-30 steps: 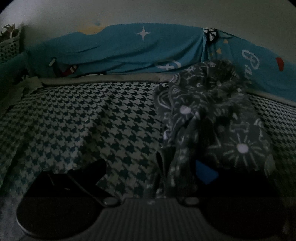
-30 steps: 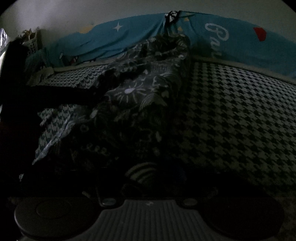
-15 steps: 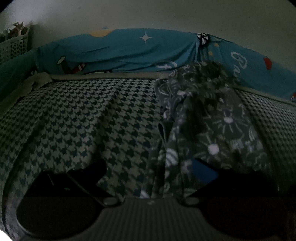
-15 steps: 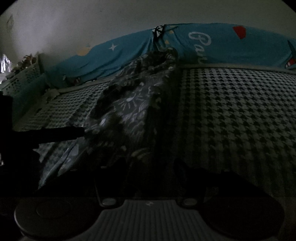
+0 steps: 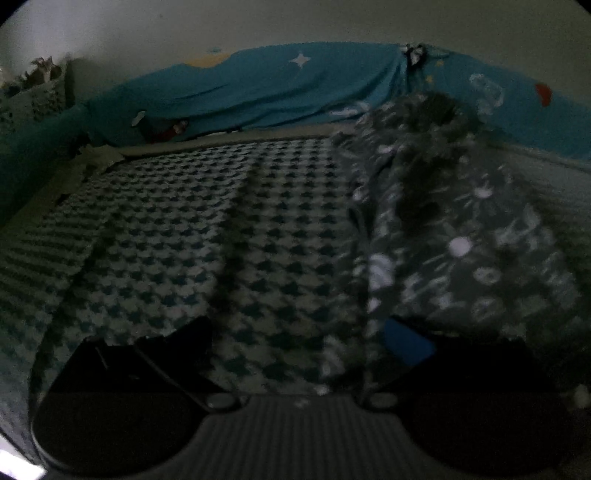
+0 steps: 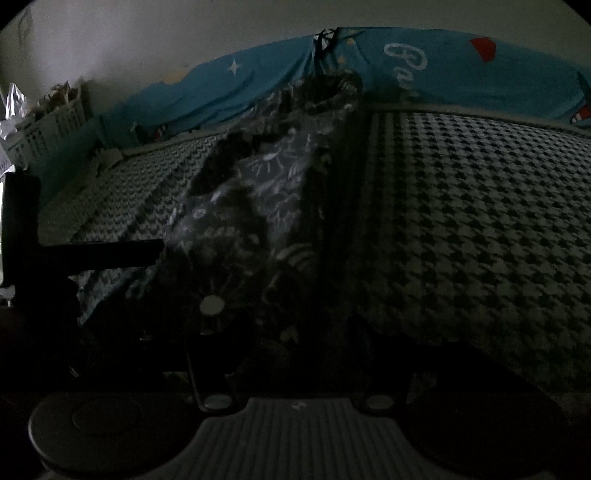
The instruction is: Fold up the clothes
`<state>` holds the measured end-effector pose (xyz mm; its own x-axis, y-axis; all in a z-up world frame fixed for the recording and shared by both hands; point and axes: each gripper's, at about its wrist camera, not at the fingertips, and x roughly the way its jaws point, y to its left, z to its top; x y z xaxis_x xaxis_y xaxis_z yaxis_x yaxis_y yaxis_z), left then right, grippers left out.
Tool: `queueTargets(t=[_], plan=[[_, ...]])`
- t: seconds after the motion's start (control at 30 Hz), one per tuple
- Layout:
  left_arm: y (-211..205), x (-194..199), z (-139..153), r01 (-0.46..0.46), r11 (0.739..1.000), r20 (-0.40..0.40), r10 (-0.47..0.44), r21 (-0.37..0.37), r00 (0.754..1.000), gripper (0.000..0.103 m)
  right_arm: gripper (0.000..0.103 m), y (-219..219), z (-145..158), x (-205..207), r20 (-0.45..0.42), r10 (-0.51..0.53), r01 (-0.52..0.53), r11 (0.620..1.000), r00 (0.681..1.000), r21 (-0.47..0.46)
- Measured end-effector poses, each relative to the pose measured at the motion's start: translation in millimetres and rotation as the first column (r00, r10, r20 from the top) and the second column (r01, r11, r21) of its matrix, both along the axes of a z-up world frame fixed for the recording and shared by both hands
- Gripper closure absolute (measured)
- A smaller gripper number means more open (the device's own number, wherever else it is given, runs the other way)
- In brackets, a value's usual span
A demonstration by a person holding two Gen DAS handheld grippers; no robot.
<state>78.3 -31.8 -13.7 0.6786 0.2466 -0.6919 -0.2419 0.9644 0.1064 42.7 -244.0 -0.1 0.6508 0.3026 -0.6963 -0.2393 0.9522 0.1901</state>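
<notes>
On the houndstooth bedspread [image 5: 207, 236] the dark patterned garment [image 5: 443, 229] now lies drawn out longer and flatter than a second ago — both grippers have pulled its near end toward the cameras, readying it for a fold. The left gripper [image 5: 295, 339] looks wide apart, cloth draped over its right finger; whether it pinches anything, I cannot tell. The right gripper [image 6: 295, 350] sits in deep shadow under the cloth — grip unclear. Behind, a blue printed sheet [image 5: 277, 88] lines the pale wall [image 5: 295, 22]; the room is dim.
</notes>
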Motion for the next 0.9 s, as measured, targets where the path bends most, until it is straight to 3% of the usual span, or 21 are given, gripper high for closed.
queueTargets(t=[0.2, 0.47, 0.77, 0.9], plan=[[8, -2, -3, -0.017, 1.0, -0.009, 0.017, -0.02, 1.0, 0.0, 0.04, 6, -4, 0, 0.002, 0.008, -0.008, 0.999, 1.0, -0.039], [12, -12, 8, -0.057, 0.997, 0.002, 0.058, -0.047, 0.998, 0.0, 0.04, -3, 3, -12, 0.011, -0.036, 0.036, 0.999, 0.999, 0.024], [-7, -52, 26, 0.028, 0.986, 0.059, -0.018, -0.167, 0.998, 0.0, 0.04, -2, 5, -39, -0.002, -0.007, 0.007, 0.997, 1.0, 0.075], [-15, -65, 25, 0.057, 0.982, 0.057, -0.048, -0.18, 0.997, 0.0, 0.04, 1, 4, -43, -0.005, 0.004, -0.003, 0.997, 1.0, 0.071]])
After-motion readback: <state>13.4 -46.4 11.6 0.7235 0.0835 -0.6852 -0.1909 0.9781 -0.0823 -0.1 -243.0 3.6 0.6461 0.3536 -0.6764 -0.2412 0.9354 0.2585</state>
